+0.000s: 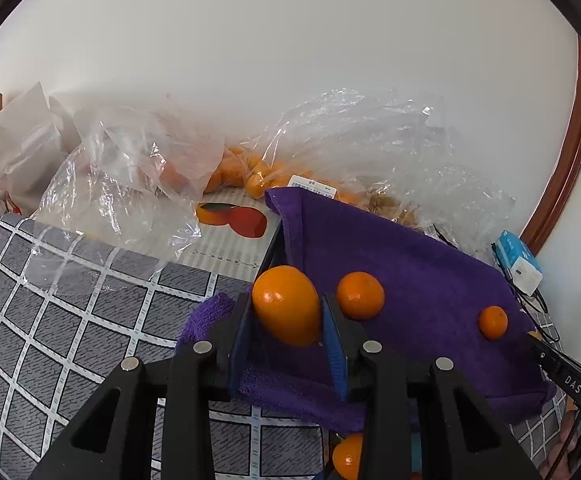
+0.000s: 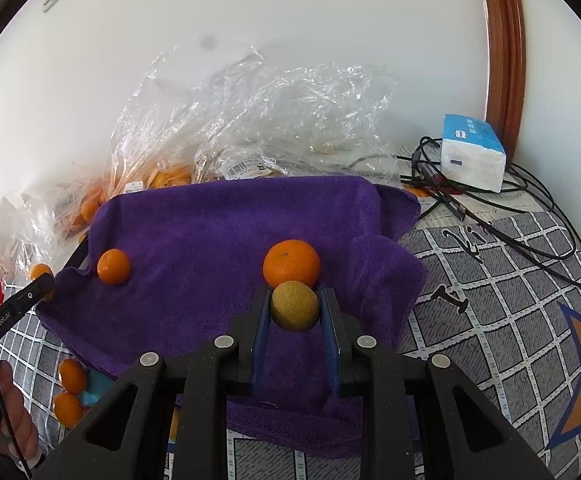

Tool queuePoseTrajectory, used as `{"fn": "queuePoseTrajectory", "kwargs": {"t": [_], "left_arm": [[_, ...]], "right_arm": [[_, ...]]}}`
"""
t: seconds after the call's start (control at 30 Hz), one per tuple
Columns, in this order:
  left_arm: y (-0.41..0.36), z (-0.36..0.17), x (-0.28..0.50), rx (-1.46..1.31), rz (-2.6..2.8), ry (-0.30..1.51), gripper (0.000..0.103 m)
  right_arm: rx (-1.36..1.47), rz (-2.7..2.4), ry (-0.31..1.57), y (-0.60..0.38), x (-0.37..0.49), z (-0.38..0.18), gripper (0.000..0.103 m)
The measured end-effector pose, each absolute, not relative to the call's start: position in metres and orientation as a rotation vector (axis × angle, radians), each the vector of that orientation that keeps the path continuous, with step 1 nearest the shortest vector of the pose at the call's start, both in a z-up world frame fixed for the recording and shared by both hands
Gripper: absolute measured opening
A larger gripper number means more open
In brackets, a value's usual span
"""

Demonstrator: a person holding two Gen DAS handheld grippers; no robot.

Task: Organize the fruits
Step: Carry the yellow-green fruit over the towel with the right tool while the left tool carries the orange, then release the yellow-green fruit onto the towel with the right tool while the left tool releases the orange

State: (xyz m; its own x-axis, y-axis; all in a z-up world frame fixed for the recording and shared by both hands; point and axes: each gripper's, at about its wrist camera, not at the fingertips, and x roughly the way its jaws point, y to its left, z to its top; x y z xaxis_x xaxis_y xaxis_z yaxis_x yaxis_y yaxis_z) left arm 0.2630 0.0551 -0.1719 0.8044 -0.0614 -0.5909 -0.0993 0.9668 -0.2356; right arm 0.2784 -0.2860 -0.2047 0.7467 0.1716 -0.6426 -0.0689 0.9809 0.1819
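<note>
Right wrist: cables [image 2: 490, 204] beside towel [image 2: 218, 224]

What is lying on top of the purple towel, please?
Two loose orange fruits, one larger and one smaller, rest on the purple towel. Whatever the towel covers is hidden.

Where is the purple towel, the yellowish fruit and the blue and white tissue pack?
purple towel [image 2: 218, 220]: right wrist view, bare middle of the cloth.
yellowish fruit [image 2: 294, 305]: right wrist view, its front, between the gripper fingers.
tissue pack [image 2: 472, 156]: right wrist view, its white side.
</note>
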Motion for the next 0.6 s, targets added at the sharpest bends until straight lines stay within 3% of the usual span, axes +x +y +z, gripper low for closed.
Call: {"fn": "queuePoseTrajectory", "kwargs": {"t": [0.6], "left_arm": [[0.044,-0.186,0.271,-0.301,-0.123,0.710,0.033]], "right_arm": [[0.066,0.150,0.800,-0.265,0.286,-0.231,0.025]]}}
